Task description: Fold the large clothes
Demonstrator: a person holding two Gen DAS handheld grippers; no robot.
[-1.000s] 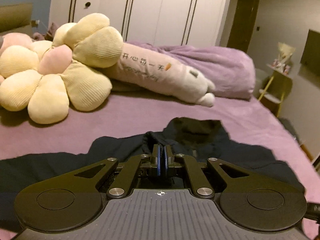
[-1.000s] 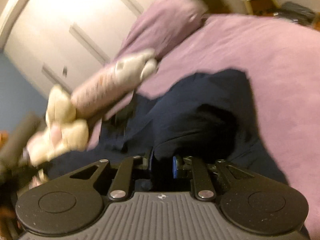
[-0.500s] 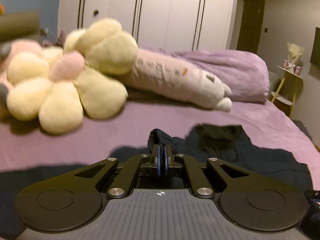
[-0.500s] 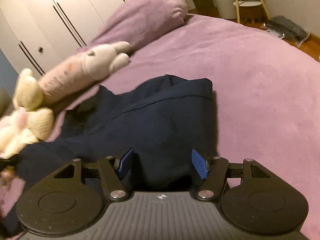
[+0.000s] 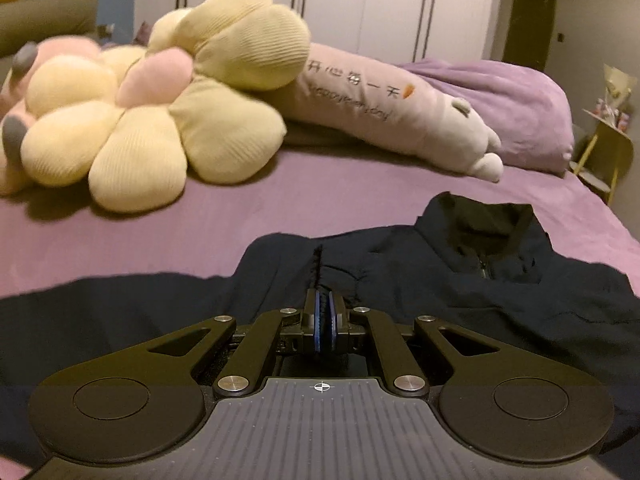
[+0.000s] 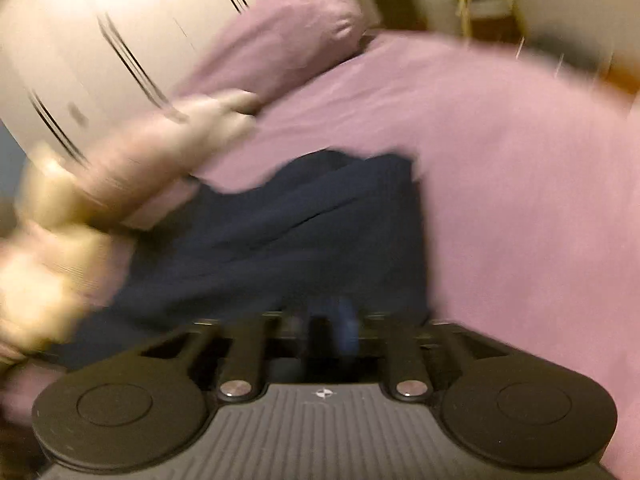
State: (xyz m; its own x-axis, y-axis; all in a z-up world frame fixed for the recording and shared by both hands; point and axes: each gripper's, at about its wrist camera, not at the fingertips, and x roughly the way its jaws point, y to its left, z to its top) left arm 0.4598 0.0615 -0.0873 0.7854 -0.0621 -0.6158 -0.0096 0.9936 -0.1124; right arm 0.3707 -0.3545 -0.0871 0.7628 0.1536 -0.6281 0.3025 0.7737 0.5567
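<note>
We see a dark blue jacket [image 5: 460, 280] lying spread out on the purple bed [image 5: 280, 208], with its collar and zip up toward the pillow end. Our left gripper [image 5: 322, 312] has its jaws squeezed tight on a thin fold of the jacket, and a little ridge of cloth sticks up in front of them. Behind the jacket are a yellow flower cushion [image 5: 152, 120], a long bunny pillow [image 5: 400, 120] and a purple blanket [image 5: 520, 112], well apart from the jacket. The right wrist view is very blurry. Our right gripper [image 6: 332, 328] sits at the near edge of the jacket [image 6: 300, 232]. Its jaws have just been closing, but we cannot tell if they are pinching the cloth.
</note>
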